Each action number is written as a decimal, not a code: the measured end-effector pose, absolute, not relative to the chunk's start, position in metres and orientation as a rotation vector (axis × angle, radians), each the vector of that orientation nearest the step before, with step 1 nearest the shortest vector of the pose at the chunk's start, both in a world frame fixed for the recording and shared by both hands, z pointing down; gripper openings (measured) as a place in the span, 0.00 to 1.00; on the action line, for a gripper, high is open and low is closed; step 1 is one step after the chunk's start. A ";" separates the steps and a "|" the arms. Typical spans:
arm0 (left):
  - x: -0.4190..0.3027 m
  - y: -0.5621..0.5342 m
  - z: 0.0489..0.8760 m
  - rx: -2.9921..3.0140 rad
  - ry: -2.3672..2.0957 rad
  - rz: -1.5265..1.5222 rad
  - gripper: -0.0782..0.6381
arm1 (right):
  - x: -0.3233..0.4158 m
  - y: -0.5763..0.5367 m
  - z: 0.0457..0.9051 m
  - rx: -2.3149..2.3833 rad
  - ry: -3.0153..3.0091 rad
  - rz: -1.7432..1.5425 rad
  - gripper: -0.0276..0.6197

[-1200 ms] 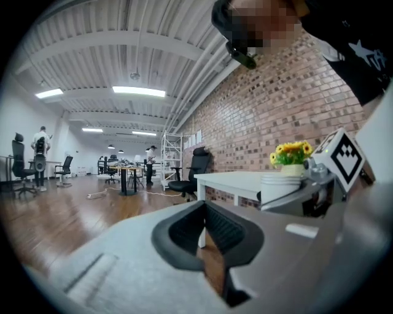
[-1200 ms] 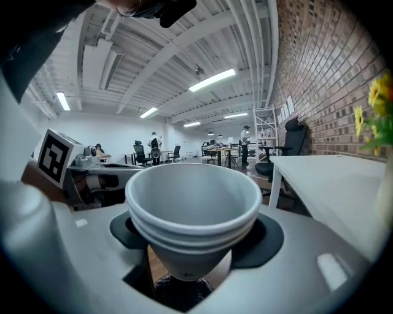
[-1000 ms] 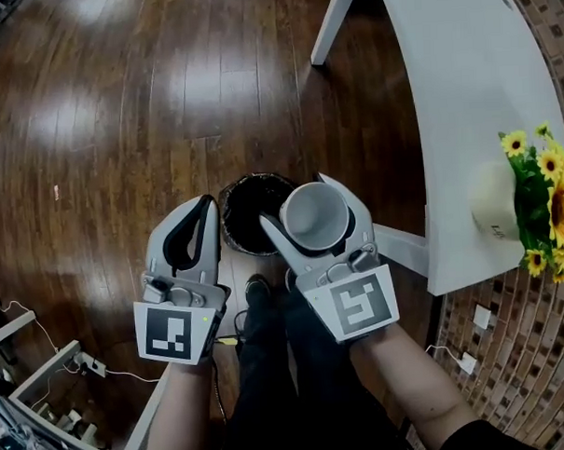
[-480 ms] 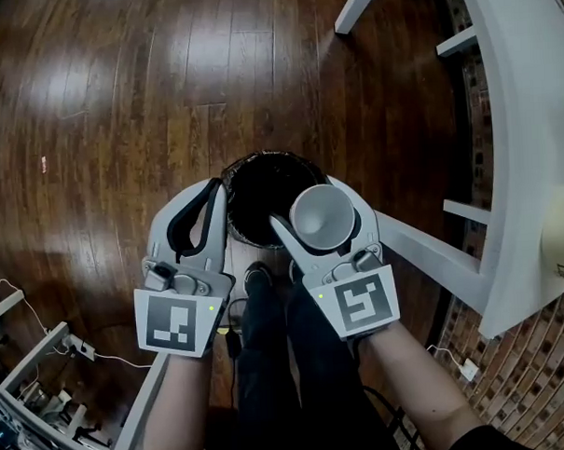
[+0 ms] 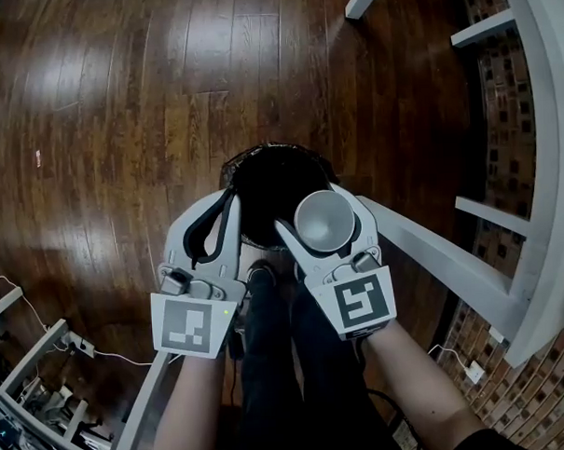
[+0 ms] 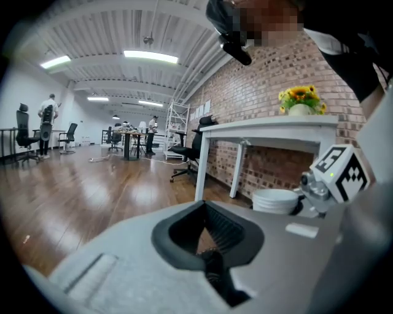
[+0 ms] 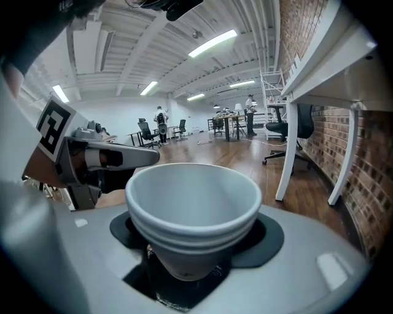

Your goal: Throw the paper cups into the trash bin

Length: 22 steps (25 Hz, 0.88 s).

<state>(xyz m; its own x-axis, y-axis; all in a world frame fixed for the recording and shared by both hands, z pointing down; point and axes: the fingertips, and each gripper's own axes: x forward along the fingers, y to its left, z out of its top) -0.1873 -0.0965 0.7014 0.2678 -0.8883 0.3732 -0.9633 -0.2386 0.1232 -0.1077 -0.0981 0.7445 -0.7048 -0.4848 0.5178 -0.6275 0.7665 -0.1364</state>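
Observation:
A stack of white paper cups (image 5: 324,218) sits mouth-up between the fingers of my right gripper (image 5: 315,207), which is shut on it; its double rim fills the right gripper view (image 7: 193,205). The cups hang over the near right rim of a round trash bin (image 5: 251,155) with a black liner, standing on the wooden floor. My left gripper (image 5: 227,205) is shut and empty, its tips over the bin's near left rim. In the left gripper view its closed jaws (image 6: 207,211) leave only an oval gap, and the cups (image 6: 276,199) show at the right.
White table legs and crossbars (image 5: 432,250) run along the right, by a brick wall. The person's dark-trousered legs (image 5: 279,359) are just below the bin. A white rack with cables (image 5: 45,360) stands at lower left. A sunflower pot (image 6: 301,101) sits on the table.
Both grippers have sunk toward the bin, which now looks larger and closer beneath them. The tabletop with the flowers has slid out of the head view. Cups stay gripped.

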 end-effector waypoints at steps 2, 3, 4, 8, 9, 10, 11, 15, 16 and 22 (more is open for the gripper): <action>-0.186 -0.099 0.721 2.189 -1.668 0.346 0.11 | -0.111 -0.100 0.750 0.838 -2.497 0.427 0.58; -0.187 -0.101 0.729 2.172 -1.661 0.349 0.12 | -0.112 -0.101 0.751 0.841 -2.494 0.427 0.58; -0.188 -0.103 0.735 2.161 -1.659 0.351 0.11 | -0.112 -0.103 0.752 0.845 -2.490 0.425 0.58; -0.193 -0.116 0.744 2.179 -1.707 0.311 0.12 | -0.114 -0.110 0.762 0.859 -2.481 0.450 0.58; -0.194 -0.117 0.745 2.183 -1.711 0.306 0.12 | -0.115 -0.113 0.765 0.861 -2.479 0.452 0.58; -0.194 -0.118 0.746 2.187 -1.711 0.307 0.11 | -0.116 -0.117 0.769 0.863 -2.473 0.454 0.58; -0.193 -0.119 0.746 2.190 -1.710 0.310 0.11 | -0.117 -0.121 0.772 0.863 -2.466 0.457 0.58; -0.191 -0.115 0.748 2.184 -1.704 0.307 0.11 | -0.124 -0.140 0.784 0.863 -2.442 0.449 0.58; -0.190 -0.114 0.750 2.180 -1.701 0.308 0.12 | -0.125 -0.143 0.787 0.859 -2.439 0.441 0.58; -0.190 -0.103 0.768 2.152 -1.686 0.343 0.12 | -0.123 -0.135 0.805 0.823 -2.409 0.423 0.58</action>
